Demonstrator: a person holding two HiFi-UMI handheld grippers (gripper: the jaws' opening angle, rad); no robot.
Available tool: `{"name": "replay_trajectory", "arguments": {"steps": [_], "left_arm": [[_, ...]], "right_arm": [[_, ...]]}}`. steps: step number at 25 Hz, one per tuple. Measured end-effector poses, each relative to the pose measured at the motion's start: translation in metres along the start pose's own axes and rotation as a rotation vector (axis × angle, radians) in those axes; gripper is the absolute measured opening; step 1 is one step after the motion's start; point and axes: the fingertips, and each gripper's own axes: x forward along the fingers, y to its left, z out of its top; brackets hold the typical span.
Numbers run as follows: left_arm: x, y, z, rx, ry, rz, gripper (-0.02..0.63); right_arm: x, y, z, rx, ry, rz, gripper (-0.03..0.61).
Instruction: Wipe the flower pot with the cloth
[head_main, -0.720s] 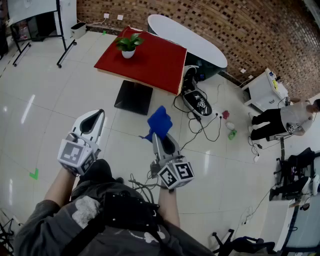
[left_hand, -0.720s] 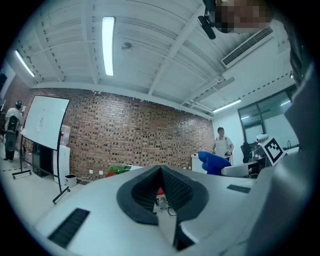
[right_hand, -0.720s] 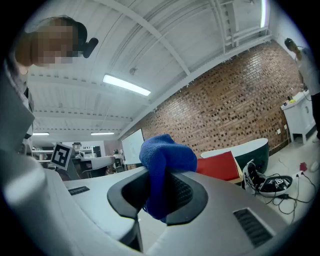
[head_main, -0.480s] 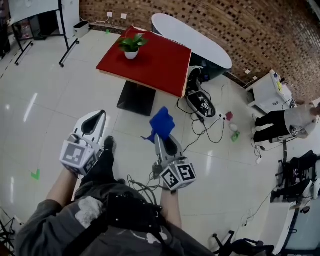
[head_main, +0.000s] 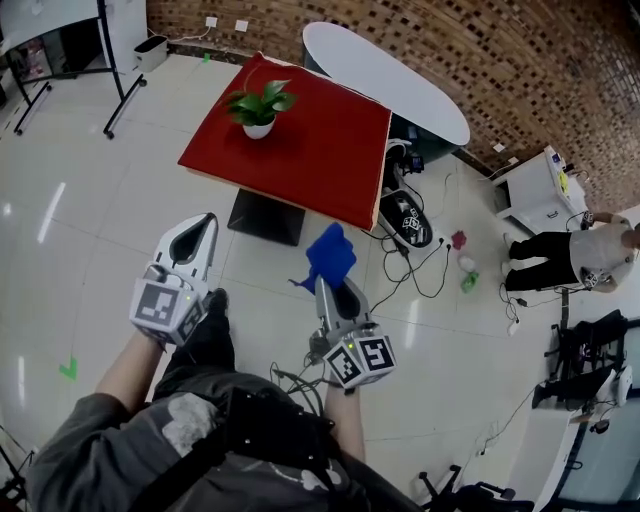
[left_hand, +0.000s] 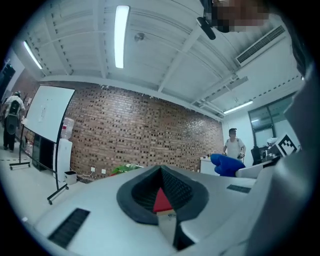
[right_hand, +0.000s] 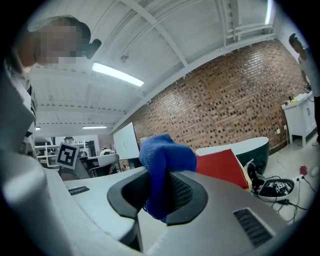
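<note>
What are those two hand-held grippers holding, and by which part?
The right hand-held gripper pinches the blue cloth by its lower part; the left hand-held gripper is shut, empty.

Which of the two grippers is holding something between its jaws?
The right gripper: its jaws are closed on the blue cloth. The left gripper has its jaws together with nothing between them.

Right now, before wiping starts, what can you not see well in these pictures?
1. Flower pot: too small in the head view to show dirt; in the left gripper view the left gripper body hides it, only leaves show.
2. Cloth: in the right gripper view its lower end is hidden between the right gripper shut jaws.
3. Table base: head view, mostly under the red top.
</note>
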Motion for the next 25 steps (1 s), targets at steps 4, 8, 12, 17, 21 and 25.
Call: {"name": "replay_trajectory", "arguments": {"steps": [4, 8, 12, 17, 21, 25], "left_arm": [[0.065, 0.053, -0.002, 0.012, -0.007, 0.024, 0.029], [0.137, 0.111, 0.011, 0.037, -0.029, 0.052, 0.029], [0.193, 0.153, 0.031, 0.051, -0.087, 0.064, 0.049], [0.238, 0.18, -0.004, 0.033, -0.019, -0.013, 0.094], [0.278, 0.182, -0.016, 0.031, 0.009, -0.082, 0.144], [0.312, 0.188, -0.024, 0.047, 0.017, -0.101, 0.2]], "right_arm": [[0.077, -0.026, 0.002, -0.008, -0.006, -0.016, 0.077], [0.16, -0.053, 0.028, 0.002, 0.004, -0.04, 0.077], [0.231, -0.077, 0.051, 0.03, 0.008, -0.051, 0.077], [0.29, -0.094, 0.051, 0.053, 0.0, -0.078, 0.077], [0.325, -0.111, 0.061, 0.042, 0.004, -0.088, 0.077], [0.352, -0.128, 0.064, 0.047, 0.02, -0.083, 0.077]]}}
